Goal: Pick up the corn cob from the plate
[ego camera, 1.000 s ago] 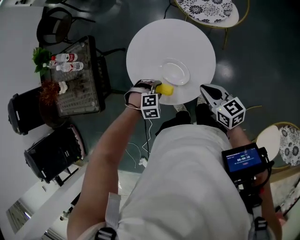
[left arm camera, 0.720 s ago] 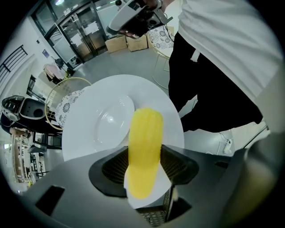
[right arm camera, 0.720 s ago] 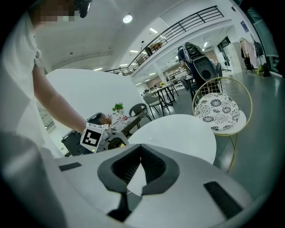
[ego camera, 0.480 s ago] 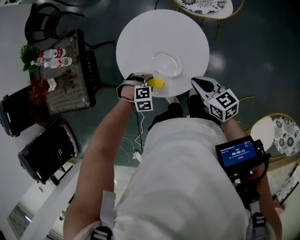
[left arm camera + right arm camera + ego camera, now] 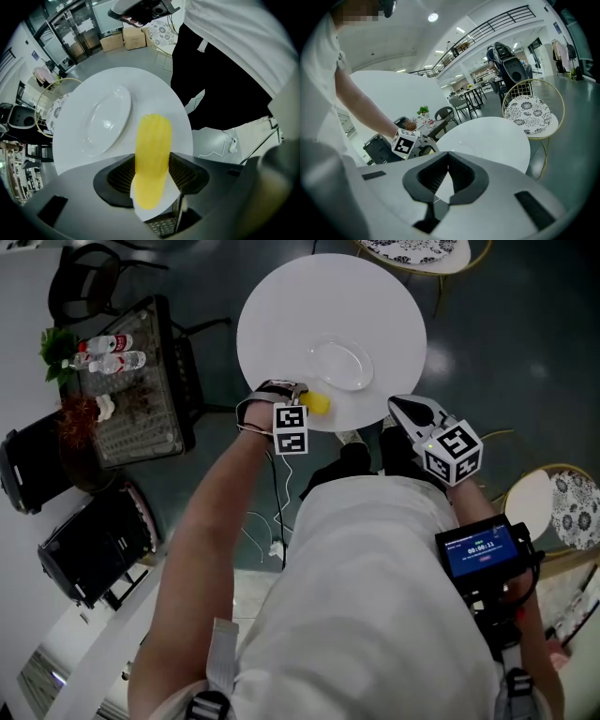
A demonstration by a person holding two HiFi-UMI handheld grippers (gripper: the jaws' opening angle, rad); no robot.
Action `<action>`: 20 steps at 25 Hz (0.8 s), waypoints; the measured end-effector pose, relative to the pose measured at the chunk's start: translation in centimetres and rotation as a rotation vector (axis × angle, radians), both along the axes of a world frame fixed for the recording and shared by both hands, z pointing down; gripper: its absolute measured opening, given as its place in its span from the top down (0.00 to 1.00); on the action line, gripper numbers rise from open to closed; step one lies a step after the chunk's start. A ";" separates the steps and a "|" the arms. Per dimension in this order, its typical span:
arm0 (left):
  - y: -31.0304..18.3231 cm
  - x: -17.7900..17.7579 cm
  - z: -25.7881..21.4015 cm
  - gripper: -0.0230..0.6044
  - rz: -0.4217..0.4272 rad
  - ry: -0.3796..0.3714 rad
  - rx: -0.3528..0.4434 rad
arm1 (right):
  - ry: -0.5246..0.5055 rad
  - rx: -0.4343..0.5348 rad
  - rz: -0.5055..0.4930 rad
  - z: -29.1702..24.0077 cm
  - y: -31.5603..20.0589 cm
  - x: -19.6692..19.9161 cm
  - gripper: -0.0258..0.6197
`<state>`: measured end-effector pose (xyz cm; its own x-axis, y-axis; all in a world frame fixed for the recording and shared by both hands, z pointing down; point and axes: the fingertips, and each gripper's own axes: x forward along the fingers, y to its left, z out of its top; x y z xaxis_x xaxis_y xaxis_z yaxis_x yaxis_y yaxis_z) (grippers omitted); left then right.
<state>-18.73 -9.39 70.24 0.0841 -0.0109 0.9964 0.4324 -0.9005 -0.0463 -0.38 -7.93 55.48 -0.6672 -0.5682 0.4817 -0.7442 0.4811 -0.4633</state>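
Little has shifted over the last half second: the left tongs (image 5: pixel 151 163) hold much the same spot over the near edge of the tabletop (image 5: pixel 281 306), a touch further out from the plate (image 5: pixel 101 124) than a second ago. They are clamped on the corn cob (image 5: pixel 152 138), one pad on each flank. The cob is off the plate, which lies bare toward the middle of the tabletop. I judge the pick all but done, and what remains is holding it cleanly. The grip sits on the cob's nearer half, so most of its length sticks out past the tips. That overhang could make it pivot or slide on its smooth, rounded sides. I would keep the squeeze steady rather than tighten it, hold the wrist level so the free end does not droop, and raise it straight and slowly. The right tongs (image 5: pixel 448 159) are together with nothing between them, off the near right edge of the tabletop. I would leave them parked there, clear of the lift.
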 end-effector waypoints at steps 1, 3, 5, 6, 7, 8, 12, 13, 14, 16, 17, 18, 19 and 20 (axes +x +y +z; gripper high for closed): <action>0.0 0.1 0.0 0.61 0.004 -0.001 -0.004 | 0.001 -0.001 -0.001 0.0 0.0 0.0 0.95; -0.1 0.3 0.1 0.61 0.016 0.001 -0.012 | 0.003 -0.003 0.000 0.0 0.0 0.0 0.95; -0.1 0.7 0.2 0.61 0.030 0.005 -0.014 | 0.003 -0.006 0.005 0.1 0.0 0.1 0.95; -0.2 0.8 0.2 0.61 0.035 0.007 -0.014 | 0.003 -0.007 0.007 0.1 0.0 0.1 0.95; -0.2 0.8 0.3 0.61 0.037 0.011 -0.014 | 0.002 -0.007 0.009 0.1 0.1 0.2 0.95; -0.3 0.9 0.3 0.61 0.038 0.015 -0.015 | 0.003 -0.007 0.010 0.2 0.1 0.2 0.95; -0.5 1.2 0.2 0.61 0.046 0.028 -0.008 | 0.005 -0.011 0.012 0.2 0.2 0.3 0.95; -0.5 1.3 0.1 0.61 0.046 0.032 -0.008 | 0.005 -0.011 0.011 0.3 0.2 0.3 0.95; -0.6 1.3 0.1 0.61 0.045 0.036 -0.009 | 0.005 -0.011 0.010 0.3 0.3 0.2 0.95; -0.6 1.3 -0.2 0.61 0.042 0.043 -0.007 | 0.004 -0.009 0.007 0.3 0.2 0.2 0.95; -0.7 1.3 -0.5 0.61 0.040 0.048 -0.003 | 0.005 -0.007 0.004 0.3 0.2 0.2 0.95; -0.8 1.3 -0.7 0.61 0.037 0.055 0.002 | 0.006 -0.006 0.002 0.3 0.2 0.2 0.95; -0.8 1.3 -1.0 0.61 0.032 0.064 0.006 | 0.006 -0.004 0.000 0.3 0.1 0.1 0.95; -0.8 1.3 -1.2 0.61 0.024 0.073 0.010 | 0.006 -0.002 -0.003 0.2 0.1 0.1 0.95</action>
